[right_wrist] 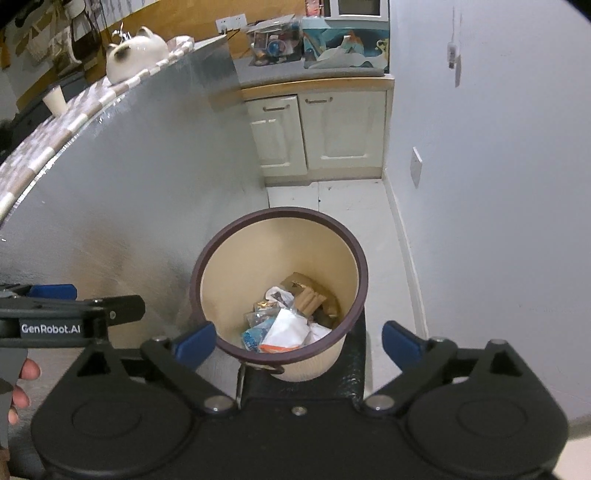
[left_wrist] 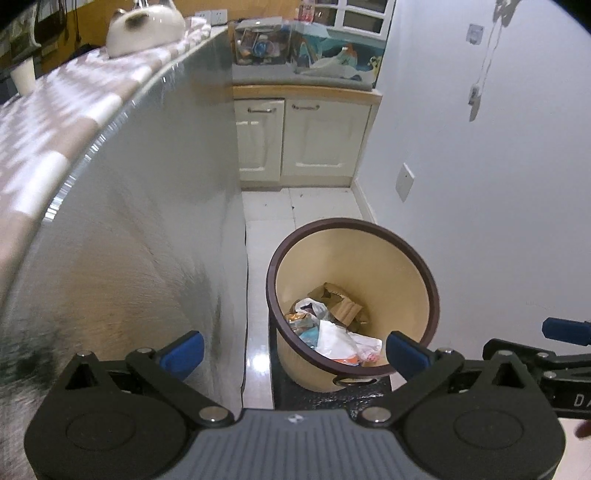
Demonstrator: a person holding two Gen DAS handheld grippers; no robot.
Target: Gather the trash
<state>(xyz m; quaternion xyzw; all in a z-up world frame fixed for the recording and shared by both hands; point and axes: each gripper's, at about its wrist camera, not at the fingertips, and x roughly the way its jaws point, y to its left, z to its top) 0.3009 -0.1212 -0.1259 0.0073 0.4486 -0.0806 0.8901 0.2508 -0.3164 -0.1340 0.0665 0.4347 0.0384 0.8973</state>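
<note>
A beige trash bin with a dark brown rim (left_wrist: 354, 221) stands on the floor below both grippers. Inside lies trash (left_wrist: 332, 325): torn brown cardboard, crumpled white paper and coloured wrappers. My left gripper (left_wrist: 295, 350) hangs above the bin's near edge, its blue pads wide apart with nothing between them. In the right wrist view the bin rim (right_wrist: 280, 212) and the trash (right_wrist: 288, 321) sit straight ahead, and my right gripper (right_wrist: 298, 342) is open and empty above the near rim. The two grippers are side by side; a blue finger (left_wrist: 565, 330) of the right one shows at the edge of the left wrist view.
A tall silvery counter side (left_wrist: 147, 221) rises left of the bin, topped by a checked cloth (left_wrist: 55, 110) with a cat-shaped ceramic pot (left_wrist: 147, 29) and a cup (left_wrist: 24, 75). Cream cabinet doors (right_wrist: 317, 133) stand behind, a white wall (right_wrist: 498, 184) on the right. A black mat (right_wrist: 354, 369) lies under the bin.
</note>
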